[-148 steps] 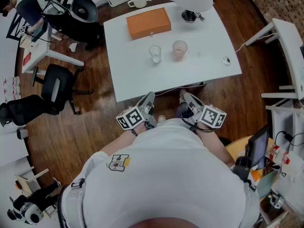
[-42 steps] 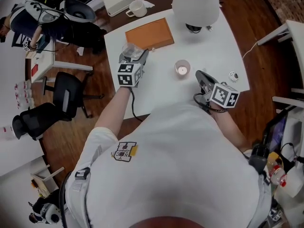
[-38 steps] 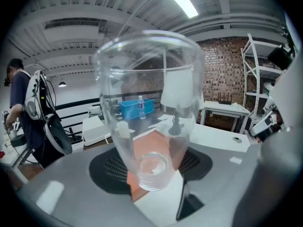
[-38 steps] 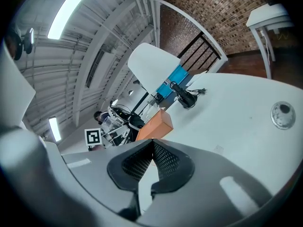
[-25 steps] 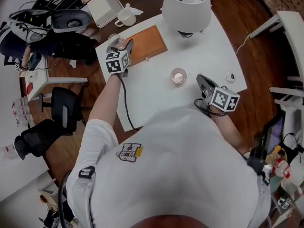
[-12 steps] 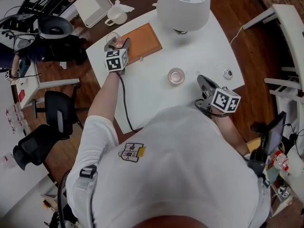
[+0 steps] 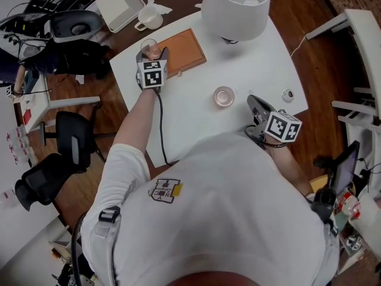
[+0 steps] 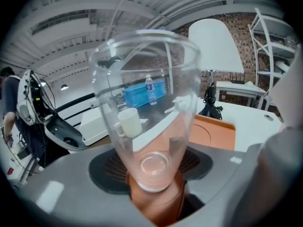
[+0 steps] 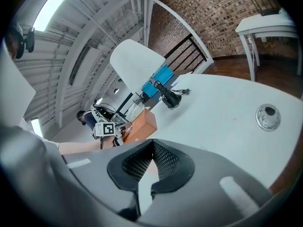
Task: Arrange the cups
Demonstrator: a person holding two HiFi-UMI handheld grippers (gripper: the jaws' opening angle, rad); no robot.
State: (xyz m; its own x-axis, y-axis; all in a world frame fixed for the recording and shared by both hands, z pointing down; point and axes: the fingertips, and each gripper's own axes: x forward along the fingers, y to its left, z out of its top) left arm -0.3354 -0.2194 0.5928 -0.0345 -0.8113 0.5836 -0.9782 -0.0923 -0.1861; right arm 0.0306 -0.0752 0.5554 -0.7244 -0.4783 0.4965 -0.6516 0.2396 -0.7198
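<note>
A clear glass cup [image 7: 149, 46] is gripped near its base by my left gripper [image 7: 151, 54], shut on it at the left end of the orange box [image 7: 181, 47]. In the left gripper view the clear cup [image 8: 147, 103] stands upright and fills the middle, with the left gripper [image 8: 152, 176] round its base and orange showing under it. I cannot tell whether the cup rests on the box. A pinkish cup [image 7: 224, 96] stands alone mid-table. My right gripper [image 7: 253, 102] is shut and empty, just right of that cup, and its own view shows the right gripper [image 9: 151, 150] with jaws together.
On the white table [image 7: 262, 58], a large white lamp shade [image 7: 234, 5] stands at the far side and a small round metal thing [image 7: 287, 93] lies near the right edge. A white mug [image 7: 149, 19] and a white tray [image 7: 119, 6] sit beyond the far left corner. Office chairs stand at left.
My left gripper carried the clear cup from the table's middle to the far left beside the orange box and lowered it a little. The pinkish cup and the right gripper stayed put.
</note>
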